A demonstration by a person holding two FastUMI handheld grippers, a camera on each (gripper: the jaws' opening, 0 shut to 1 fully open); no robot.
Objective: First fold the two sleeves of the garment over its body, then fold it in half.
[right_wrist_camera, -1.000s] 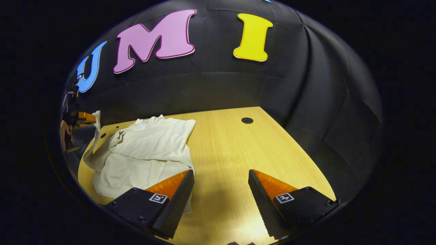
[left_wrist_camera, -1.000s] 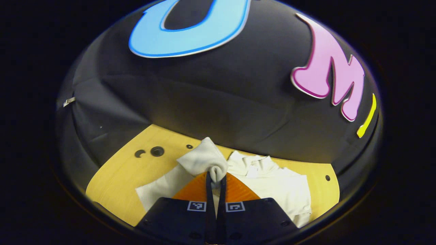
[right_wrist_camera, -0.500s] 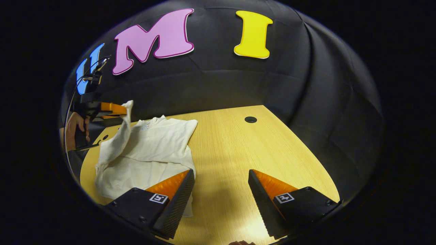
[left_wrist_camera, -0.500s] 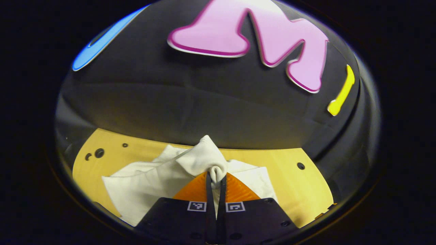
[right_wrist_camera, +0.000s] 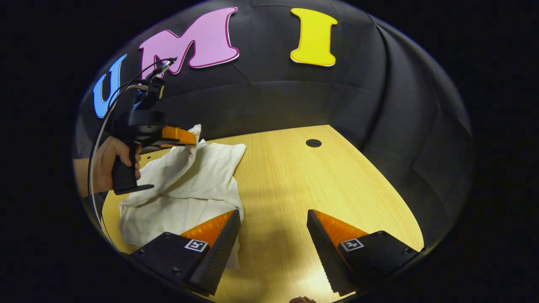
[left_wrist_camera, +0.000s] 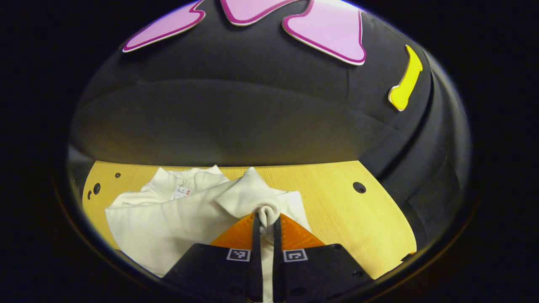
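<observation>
A cream-white garment (left_wrist_camera: 168, 214) lies on the wooden table (left_wrist_camera: 345, 214), collar toward the back wall. My left gripper (left_wrist_camera: 264, 216) is shut on the cuff of a sleeve (left_wrist_camera: 248, 195), which it holds lifted above the garment's body. In the right gripper view that left gripper (right_wrist_camera: 191, 136), held by a hand (right_wrist_camera: 107, 162), hangs over the garment (right_wrist_camera: 198, 185) with the sleeve (right_wrist_camera: 168, 166) draped down from it. My right gripper (right_wrist_camera: 273, 216) stands open low over the table, to the right of the garment's lower corner, with nothing between its fingers.
The table (right_wrist_camera: 294, 181) has a round cable hole (right_wrist_camera: 313, 143) near its far edge and small holes (left_wrist_camera: 96, 188) at its left end. Bare wood stretches right of the garment. Black cloth walls close in behind and to the right.
My left gripper has carried the held sleeve rightward across the garment's body and swung its view right. The right gripper has stayed put and open.
</observation>
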